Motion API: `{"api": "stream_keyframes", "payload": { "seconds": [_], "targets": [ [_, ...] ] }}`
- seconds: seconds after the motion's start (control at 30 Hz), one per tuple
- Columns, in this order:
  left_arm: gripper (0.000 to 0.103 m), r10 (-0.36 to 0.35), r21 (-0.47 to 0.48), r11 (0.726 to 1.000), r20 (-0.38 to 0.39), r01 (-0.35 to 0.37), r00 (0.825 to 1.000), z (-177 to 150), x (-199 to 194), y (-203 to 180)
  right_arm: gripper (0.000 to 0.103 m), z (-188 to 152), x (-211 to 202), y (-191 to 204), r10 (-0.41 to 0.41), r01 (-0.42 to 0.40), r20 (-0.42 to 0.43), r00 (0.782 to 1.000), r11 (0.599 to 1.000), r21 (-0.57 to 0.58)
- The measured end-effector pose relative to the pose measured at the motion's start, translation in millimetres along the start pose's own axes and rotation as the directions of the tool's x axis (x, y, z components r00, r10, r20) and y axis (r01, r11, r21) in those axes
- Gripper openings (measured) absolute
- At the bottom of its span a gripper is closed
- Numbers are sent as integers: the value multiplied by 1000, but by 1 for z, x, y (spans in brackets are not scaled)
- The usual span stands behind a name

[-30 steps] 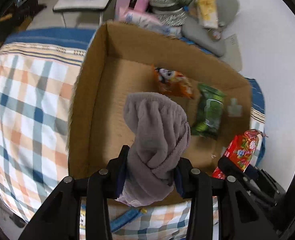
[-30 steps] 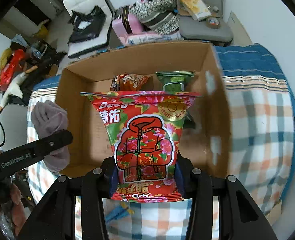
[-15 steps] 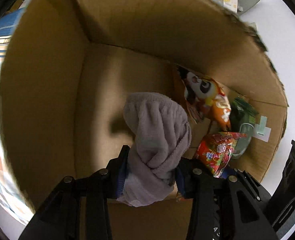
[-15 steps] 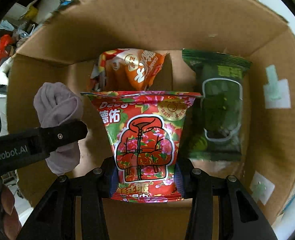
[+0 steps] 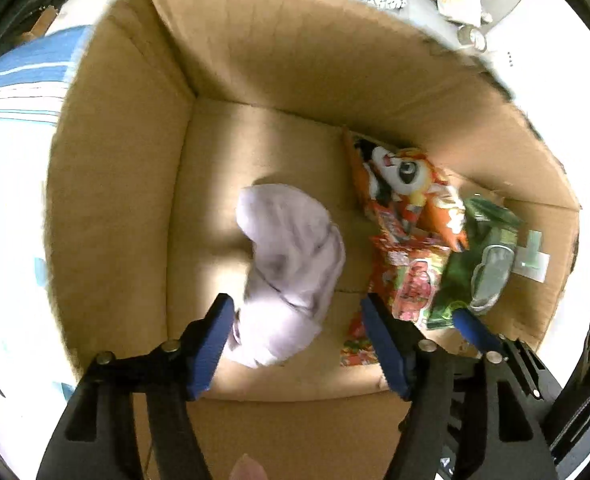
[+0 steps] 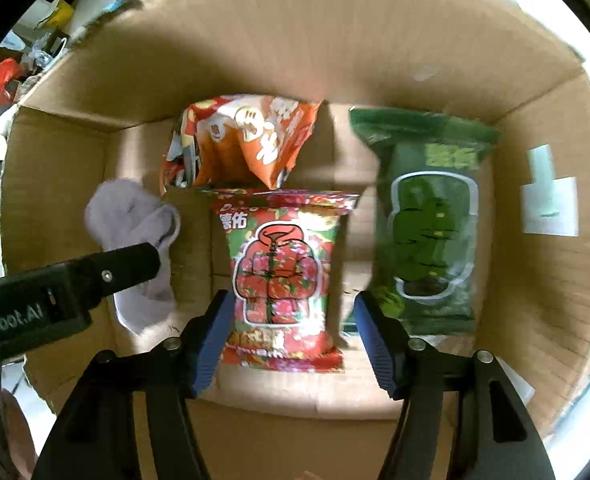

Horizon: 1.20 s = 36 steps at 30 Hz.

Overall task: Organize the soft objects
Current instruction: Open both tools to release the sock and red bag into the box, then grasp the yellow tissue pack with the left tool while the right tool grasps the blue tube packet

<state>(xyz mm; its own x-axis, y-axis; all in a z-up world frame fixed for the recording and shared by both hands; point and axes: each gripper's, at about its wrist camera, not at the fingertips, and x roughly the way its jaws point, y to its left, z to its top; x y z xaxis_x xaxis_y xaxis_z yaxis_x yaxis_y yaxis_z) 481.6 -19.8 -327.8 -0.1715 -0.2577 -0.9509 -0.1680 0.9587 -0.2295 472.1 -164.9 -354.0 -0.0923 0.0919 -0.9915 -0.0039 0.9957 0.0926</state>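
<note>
A grey cloth [image 5: 291,276] lies loose on the floor of the cardboard box [image 5: 255,80], between the spread fingers of my left gripper [image 5: 295,320], which is open. It also shows in the right wrist view [image 6: 135,220], partly behind the left gripper's finger [image 6: 95,272]. A red snack bag [image 6: 283,276] lies flat on the box floor [image 6: 335,392], between the spread fingers of my right gripper [image 6: 289,316], which is open. The red bag also shows in the left wrist view [image 5: 411,280].
An orange snack bag [image 6: 243,140] leans at the back of the box, and a green snack bag [image 6: 431,224] lies at its right. Both show in the left wrist view, orange [image 5: 407,184] and green [image 5: 479,264]. Checked bedding [image 5: 15,160] lies left of the box.
Both grippers moved down into the box and opened. The grey cloth and the red snack bag were let go and now rest on the box floor.
</note>
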Motion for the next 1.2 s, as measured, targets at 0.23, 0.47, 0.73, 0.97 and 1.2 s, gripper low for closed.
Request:
{"api": "stream_keyframes", "payload": {
  "seconds": [0.23, 0.47, 0.73, 0.97, 1.2],
  "targets": [
    [94, 99, 73, 991, 154, -111, 983, -35, -42, -21, 95, -29, -38, -4, -45, 47, 76, 996, 999, -24],
    [100, 143, 106, 977, 327, -186, 934, -94, -77, -25, 103, -68, -77, -7, -65, 65, 172, 983, 998, 5],
    [100, 169, 112, 962, 469, -249, 867, -147, -108, -22, 103, -108, -113, -7, -69, 66, 266, 962, 998, 19],
    [100, 174, 89, 962, 532, -259, 829, -191, -125, -28, 103, -150, -142, -12, -74, 69, 334, 940, 997, 25],
    [100, 178, 46, 968, 564, -245, 806, -235, -142, -27, 103, -197, -176, -21, -39, 37, 388, 921, 999, 13]
  ]
}}
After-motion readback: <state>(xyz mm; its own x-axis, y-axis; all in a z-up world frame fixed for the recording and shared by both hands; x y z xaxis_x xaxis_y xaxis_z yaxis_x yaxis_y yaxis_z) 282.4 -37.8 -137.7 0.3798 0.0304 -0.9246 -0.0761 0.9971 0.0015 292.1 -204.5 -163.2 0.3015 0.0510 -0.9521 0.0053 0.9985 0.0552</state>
